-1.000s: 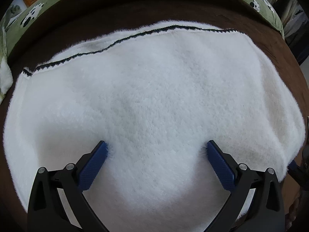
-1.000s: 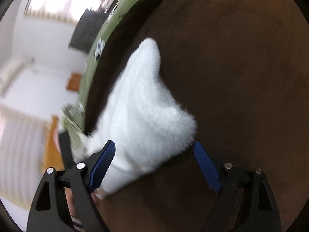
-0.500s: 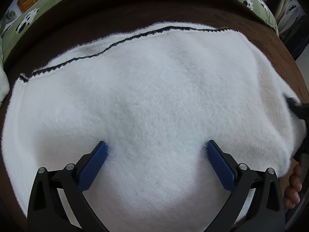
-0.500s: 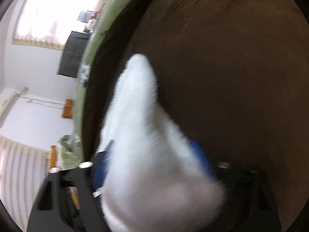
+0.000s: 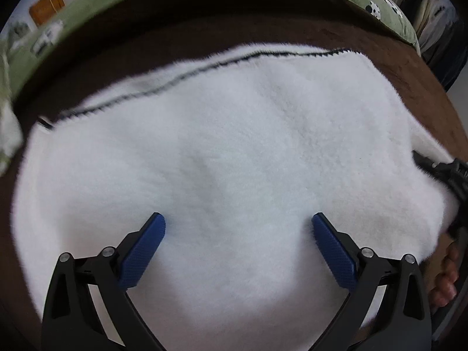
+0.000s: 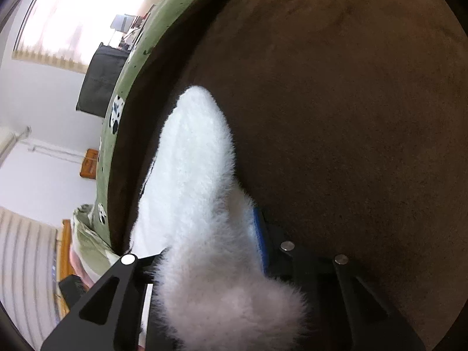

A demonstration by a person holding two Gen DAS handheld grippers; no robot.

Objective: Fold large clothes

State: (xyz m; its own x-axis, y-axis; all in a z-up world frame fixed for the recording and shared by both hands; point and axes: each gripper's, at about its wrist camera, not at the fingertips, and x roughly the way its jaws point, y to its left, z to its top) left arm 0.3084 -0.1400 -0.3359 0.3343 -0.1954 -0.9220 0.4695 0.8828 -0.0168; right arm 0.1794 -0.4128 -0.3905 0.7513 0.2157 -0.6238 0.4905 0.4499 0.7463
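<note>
Pinching white fleece garment (image 6: 199, 204): right gripper (image 6: 210, 251) | left gripper (image 5: 238, 247) spread, pressing garment

Each gripper (image 5: 238, 228) has black angular arms, silver screws and blue knurled pads (image 5: 142, 253).

Garment (image 5: 239, 152) lies on the blanket (image 5: 204, 29), ahead of the left gripper (image 5: 238, 234). One edge sits between the right gripper (image 6: 213, 234) fingers.

Brown blanket (image 6: 336, 102) over green cow-print sheet (image 6: 163, 20); orange box (image 5: 46, 5), perhaps.
</note>
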